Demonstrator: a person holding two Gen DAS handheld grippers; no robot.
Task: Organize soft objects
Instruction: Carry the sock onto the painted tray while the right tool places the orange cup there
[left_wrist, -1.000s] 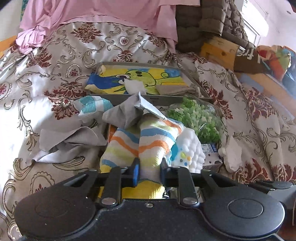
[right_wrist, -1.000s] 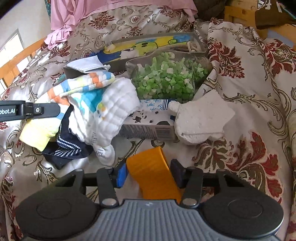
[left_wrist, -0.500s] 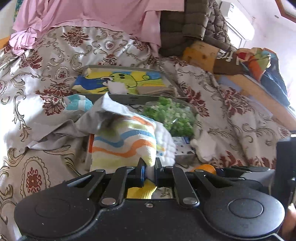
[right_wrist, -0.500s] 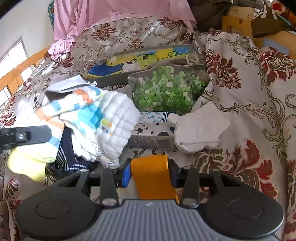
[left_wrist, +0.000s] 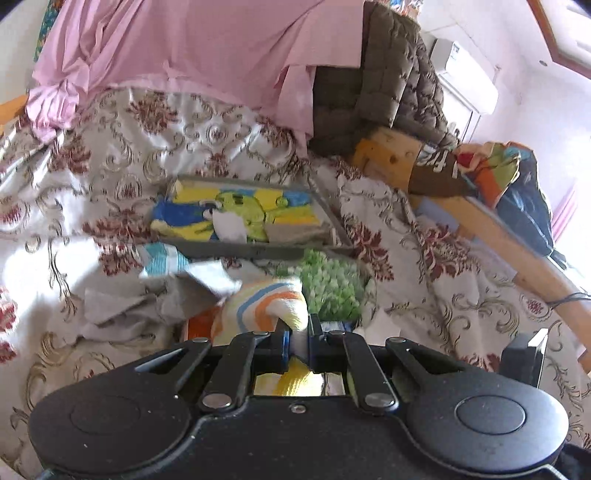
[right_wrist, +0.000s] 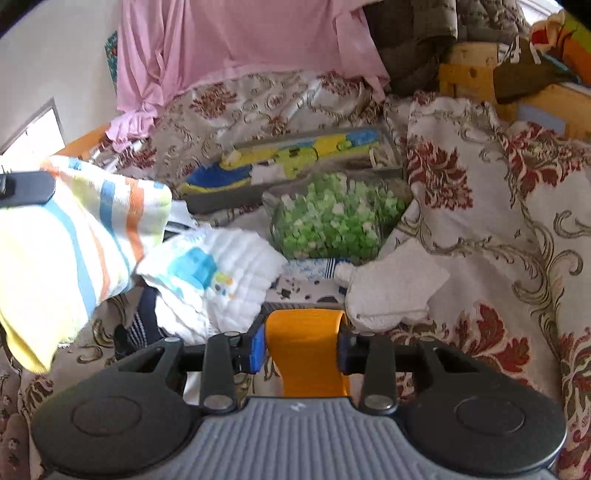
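My left gripper (left_wrist: 297, 345) is shut on a striped yellow, orange and blue towel (left_wrist: 266, 306) and holds it lifted above the bed; it shows hanging at the left of the right wrist view (right_wrist: 74, 236). My right gripper (right_wrist: 301, 349) is shut on an orange cloth (right_wrist: 306, 350) low over the bedspread. A white quilted cloth with blue print (right_wrist: 210, 273) lies on the pile below the towel. A grey tray (left_wrist: 255, 253) holds a cartoon-print towel (left_wrist: 236, 210) and folded cloths farther back.
A bag of green and white foam pieces (right_wrist: 332, 218) sits in front of the tray. A white mitt-shaped cloth (right_wrist: 391, 291) and a printed box (right_wrist: 306, 284) lie by it. Grey cloths (left_wrist: 122, 306) lie left. Pink sheet (left_wrist: 184, 48) and wooden frame (left_wrist: 480, 221) behind.
My left gripper has closed on the striped towel and lifted it up and left off the pile. My right gripper has closed on the orange cloth and risen slightly.
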